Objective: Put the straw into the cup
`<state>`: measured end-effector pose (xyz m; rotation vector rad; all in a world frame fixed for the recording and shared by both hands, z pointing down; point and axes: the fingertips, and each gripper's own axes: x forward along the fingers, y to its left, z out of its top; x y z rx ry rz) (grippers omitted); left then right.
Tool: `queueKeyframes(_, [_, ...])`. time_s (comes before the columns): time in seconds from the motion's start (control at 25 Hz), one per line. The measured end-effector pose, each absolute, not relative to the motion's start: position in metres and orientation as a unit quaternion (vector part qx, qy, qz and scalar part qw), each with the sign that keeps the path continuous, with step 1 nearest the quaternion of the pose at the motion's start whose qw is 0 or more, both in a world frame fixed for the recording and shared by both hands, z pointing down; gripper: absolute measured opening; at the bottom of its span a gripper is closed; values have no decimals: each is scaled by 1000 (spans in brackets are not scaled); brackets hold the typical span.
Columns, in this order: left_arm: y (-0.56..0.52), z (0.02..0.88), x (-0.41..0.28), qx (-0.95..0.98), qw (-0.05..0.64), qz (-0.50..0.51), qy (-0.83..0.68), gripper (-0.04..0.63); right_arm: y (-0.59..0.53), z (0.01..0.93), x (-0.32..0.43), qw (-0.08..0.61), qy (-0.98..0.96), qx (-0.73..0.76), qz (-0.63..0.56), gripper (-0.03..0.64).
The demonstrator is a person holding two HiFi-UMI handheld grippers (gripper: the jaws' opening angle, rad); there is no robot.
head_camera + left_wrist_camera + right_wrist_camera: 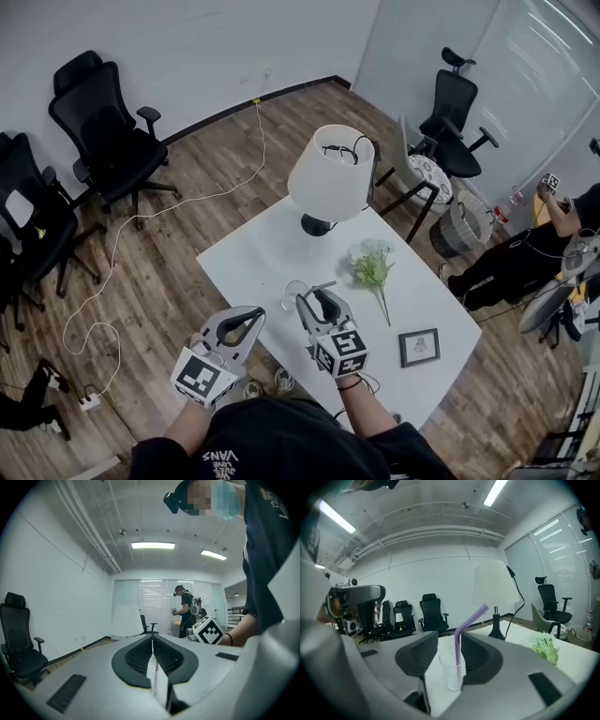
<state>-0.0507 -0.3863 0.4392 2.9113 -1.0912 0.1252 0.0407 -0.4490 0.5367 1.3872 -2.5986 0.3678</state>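
My right claw [449, 641] stands open around the clear cup [450, 672] on the white table [272, 246], with the purple straw [458, 648] standing in it. My left claw [153, 638] has its jaws pressed together.

A white rectangular table [262, 253] on wood flooring carries a white-shaded lamp with a black base [330, 173], a pale green artificial flower bunch [371, 262] and a small dark-framed picture [419, 347]. Black office chairs [108, 136] stand well apart.

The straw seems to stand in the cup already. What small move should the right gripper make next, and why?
Probably draw the right gripper straight back, with jaws apart. The purple straw stands in the clear cup, which sits between the open jaws, so closing or swinging sideways might tip it.
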Motion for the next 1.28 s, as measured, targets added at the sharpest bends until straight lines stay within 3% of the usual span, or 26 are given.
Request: queueKeyframes(1.28, [-380, 438, -33, 949, 10, 33, -315, 17, -412, 467, 44, 29, -881, 466, 79, 149])
